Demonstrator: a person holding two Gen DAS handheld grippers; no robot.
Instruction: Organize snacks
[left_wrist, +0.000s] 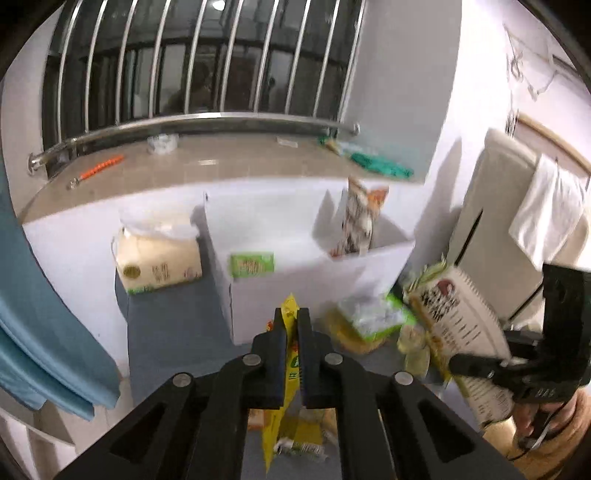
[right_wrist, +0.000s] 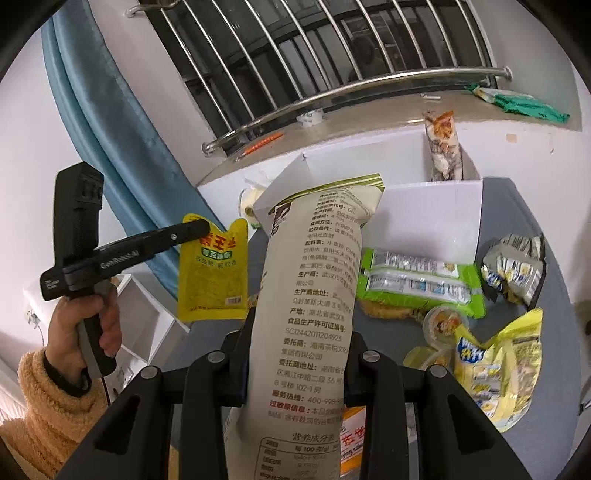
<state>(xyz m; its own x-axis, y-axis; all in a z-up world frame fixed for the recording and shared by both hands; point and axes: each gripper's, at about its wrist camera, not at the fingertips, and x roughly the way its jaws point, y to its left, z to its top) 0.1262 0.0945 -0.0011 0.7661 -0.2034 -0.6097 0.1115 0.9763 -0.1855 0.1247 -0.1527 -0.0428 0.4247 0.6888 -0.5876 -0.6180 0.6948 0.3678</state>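
My left gripper (left_wrist: 291, 321) is shut on a flat yellow snack pouch (left_wrist: 286, 373), held edge-on above the grey table; the pouch also shows in the right wrist view (right_wrist: 214, 273) with the left gripper (right_wrist: 201, 229) on its top corner. My right gripper (right_wrist: 299, 328) is shut on a tall white snack bag (right_wrist: 314, 295) with printed text, held upright in front of the white open box (right_wrist: 436, 221). From the left wrist view the white bag (left_wrist: 458, 332) hangs at the right, beside the box (left_wrist: 295, 295). A cat-print bag (left_wrist: 358, 221) stands inside the box's right end.
On the grey table (right_wrist: 517, 199) lie a green pack (right_wrist: 417, 277), a silver-black packet (right_wrist: 517, 266), a yellow bag (right_wrist: 495, 369) and a small round cup (right_wrist: 443, 325). A tissue pack (left_wrist: 159, 258) sits left of the box. Window sill (left_wrist: 203, 162) and blue curtain (left_wrist: 37, 314) lie behind.
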